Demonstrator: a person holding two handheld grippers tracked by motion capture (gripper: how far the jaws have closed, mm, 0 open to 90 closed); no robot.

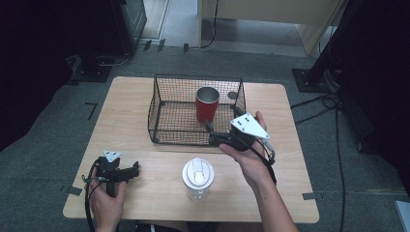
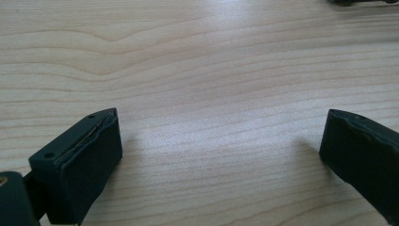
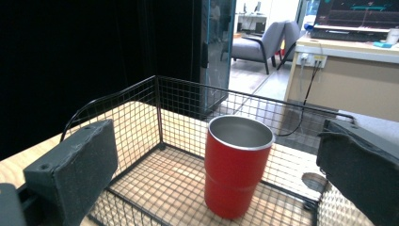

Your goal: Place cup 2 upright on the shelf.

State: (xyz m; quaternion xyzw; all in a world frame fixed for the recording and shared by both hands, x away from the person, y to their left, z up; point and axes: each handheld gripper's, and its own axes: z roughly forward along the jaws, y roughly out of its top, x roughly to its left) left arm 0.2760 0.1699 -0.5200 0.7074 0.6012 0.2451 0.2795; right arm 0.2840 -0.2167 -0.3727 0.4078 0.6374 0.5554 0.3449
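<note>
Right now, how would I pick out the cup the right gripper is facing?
Start at the light wooden table and find the black wire-mesh basket at its far middle. Inside it, in the right part, stands an upright red metal cup with a silver rim. The clear white-lidded jar stands outside the basket, nearer the person.

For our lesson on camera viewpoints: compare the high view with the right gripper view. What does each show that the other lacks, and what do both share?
High view alone: the clear jar with a white lid standing on the wooden table in front of the basket, the left claw resting near the table's front left corner, and both of the person's hands.

Right gripper view alone: a room behind the basket with a grey armchair and a desk.

Both: the red metal cup upright and empty inside the black wire basket, with the right claw open at the basket's front edge.
</note>
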